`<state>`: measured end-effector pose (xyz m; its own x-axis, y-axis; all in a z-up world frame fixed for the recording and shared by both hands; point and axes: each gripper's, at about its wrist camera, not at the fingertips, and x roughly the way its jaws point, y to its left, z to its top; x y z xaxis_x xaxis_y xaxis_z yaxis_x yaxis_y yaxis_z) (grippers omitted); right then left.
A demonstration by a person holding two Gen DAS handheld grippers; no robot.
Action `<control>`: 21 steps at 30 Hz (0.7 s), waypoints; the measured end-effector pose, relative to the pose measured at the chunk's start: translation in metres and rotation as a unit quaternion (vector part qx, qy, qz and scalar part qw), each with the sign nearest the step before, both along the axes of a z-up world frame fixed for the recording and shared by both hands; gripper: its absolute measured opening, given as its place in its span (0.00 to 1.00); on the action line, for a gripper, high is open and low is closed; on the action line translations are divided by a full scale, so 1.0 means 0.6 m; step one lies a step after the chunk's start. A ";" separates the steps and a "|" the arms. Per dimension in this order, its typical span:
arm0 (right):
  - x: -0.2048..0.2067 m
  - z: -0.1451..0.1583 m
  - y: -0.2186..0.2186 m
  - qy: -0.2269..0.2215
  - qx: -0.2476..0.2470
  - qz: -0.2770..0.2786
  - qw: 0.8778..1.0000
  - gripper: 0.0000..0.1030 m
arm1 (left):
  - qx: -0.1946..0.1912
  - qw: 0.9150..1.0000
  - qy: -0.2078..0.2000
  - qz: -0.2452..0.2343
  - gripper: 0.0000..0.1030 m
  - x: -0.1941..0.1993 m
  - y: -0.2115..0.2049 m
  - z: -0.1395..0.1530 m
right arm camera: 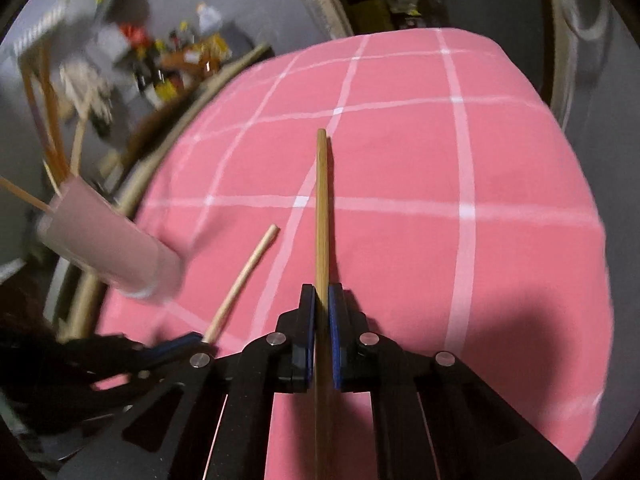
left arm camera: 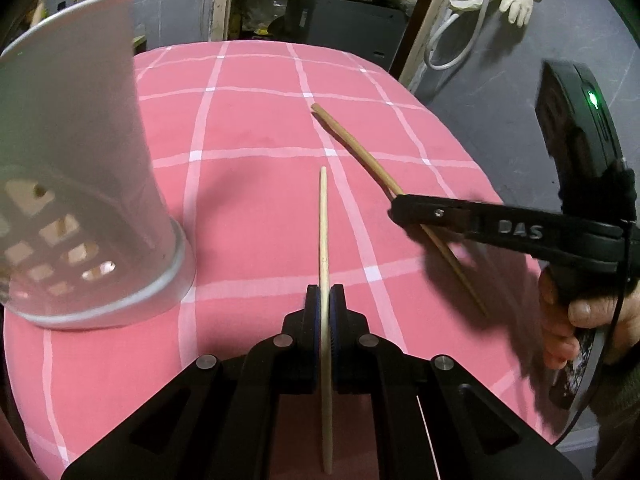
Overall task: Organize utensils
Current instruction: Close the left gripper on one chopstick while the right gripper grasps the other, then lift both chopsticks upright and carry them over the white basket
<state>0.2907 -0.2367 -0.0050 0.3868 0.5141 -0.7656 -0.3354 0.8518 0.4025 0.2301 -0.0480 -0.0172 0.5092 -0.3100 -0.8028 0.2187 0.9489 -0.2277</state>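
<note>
Left gripper (left arm camera: 325, 312) is clamped on a pale chopstick (left arm camera: 323, 216), pads pressing both sides, stick running straight ahead along the fingers with its tail trailing back between the arms; a lengthwise hold like this probably makes it easy to tip the stick end-first into the holder. Right gripper (right arm camera: 321, 320) is likewise closed tight on a darker chopstick (right arm camera: 321, 200), gripped partway along so a long piece sticks out ahead over the pink checked tablecloth (right arm camera: 500, 160). Seen from the left wrist, the right gripper sits ahead and to the right, its finger crossing the darker stick, the person's hand (left arm camera: 568, 320) wrapped round the handle; whether that stick is lifted or still resting on the cloth cannot be told for sure. The holder (left arm camera: 80, 184), a grey perforated cup, stands just ahead-left of the left gripper on the cloth, near but not touching it; from the right wrist it is further off to the left, blurred, with several sticks already poking out of the top (right arm camera: 48, 128). One stick per gripper suggests both are meant to go into the cup. Judged stage: both picks done, drop-off not yet done. Next move would call for raising each tip above the rim and turning it downward; the left has the shorter trip. Risk: a thin round stick could pivot or slip in the pads.
</note>
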 end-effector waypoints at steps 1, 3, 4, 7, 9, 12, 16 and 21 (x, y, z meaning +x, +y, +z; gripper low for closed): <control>-0.011 0.001 -0.010 -0.001 0.023 -0.008 1.000 0.05 | -0.005 1.000 -0.003 -0.003 0.03 -0.004 0.000 0.002; -0.031 0.003 -0.024 -0.006 0.055 -0.019 0.998 0.05 | -0.015 1.000 -0.016 -0.007 0.03 -0.015 0.006 0.011; -0.047 0.007 -0.032 -0.016 0.070 -0.025 0.997 0.05 | -0.020 0.999 -0.024 -0.008 0.03 -0.020 0.010 0.016; -0.090 0.028 -0.043 -0.067 0.086 -0.043 0.993 0.05 | -0.031 0.998 -0.056 -0.008 0.03 -0.037 0.018 0.032; -0.116 0.046 -0.045 -0.105 0.100 -0.052 0.988 0.05 | -0.038 0.995 -0.096 -0.005 0.03 -0.056 0.022 0.049; -0.155 0.075 -0.041 -0.178 0.126 -0.065 0.974 0.05 | -0.051 0.987 -0.151 -0.002 0.03 -0.081 0.029 0.073; -0.193 0.094 -0.020 -0.257 0.142 -0.078 0.953 0.05 | -0.069 0.971 -0.226 0.019 0.03 -0.114 0.047 0.106; -0.208 0.109 0.022 -0.319 0.162 -0.076 0.931 0.05 | -0.094 0.950 -0.294 0.050 0.03 -0.144 0.084 0.139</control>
